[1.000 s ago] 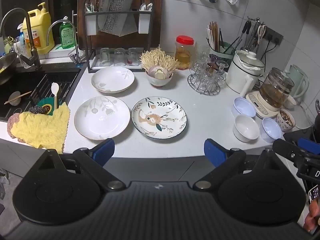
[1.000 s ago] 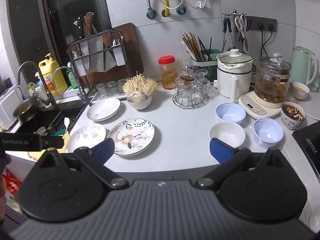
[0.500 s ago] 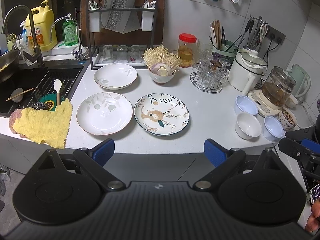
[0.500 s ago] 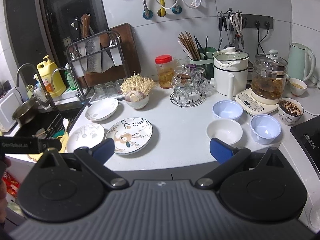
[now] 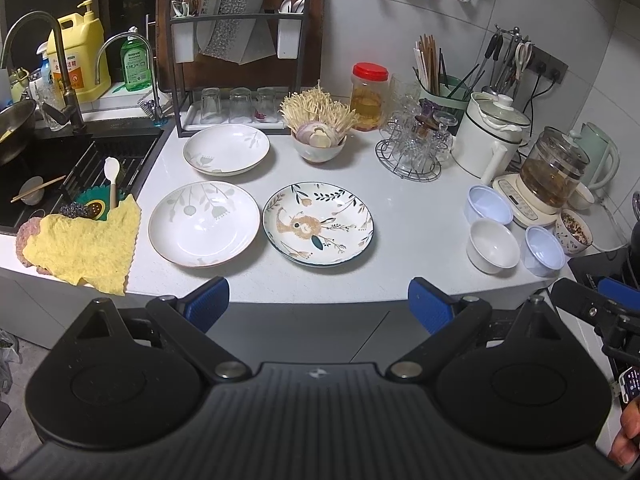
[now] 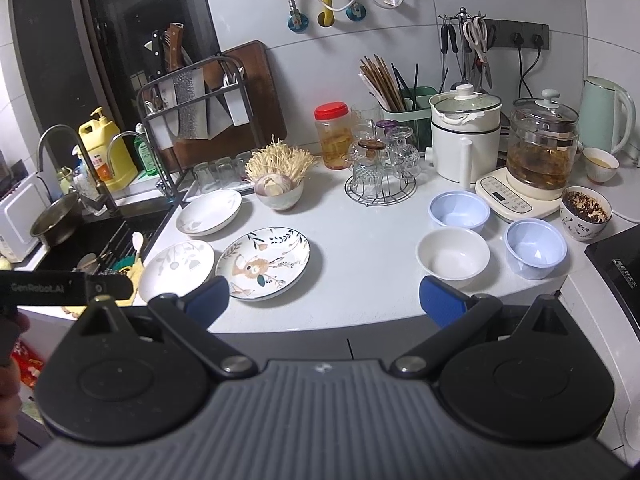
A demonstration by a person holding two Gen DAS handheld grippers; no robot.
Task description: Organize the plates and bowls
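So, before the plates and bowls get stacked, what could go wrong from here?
The big white plate lies close to the counter's front edge, so a push could probably slide it off. The white bowl sits tight between two blue bowls; open jaws may knock a neighbour. The glass rack behind could be bumped.

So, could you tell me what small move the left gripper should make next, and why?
Probably ease the left gripper forward toward the patterned plate. It is open and empty, short of the counter, and all three plates lie separate, unstacked.
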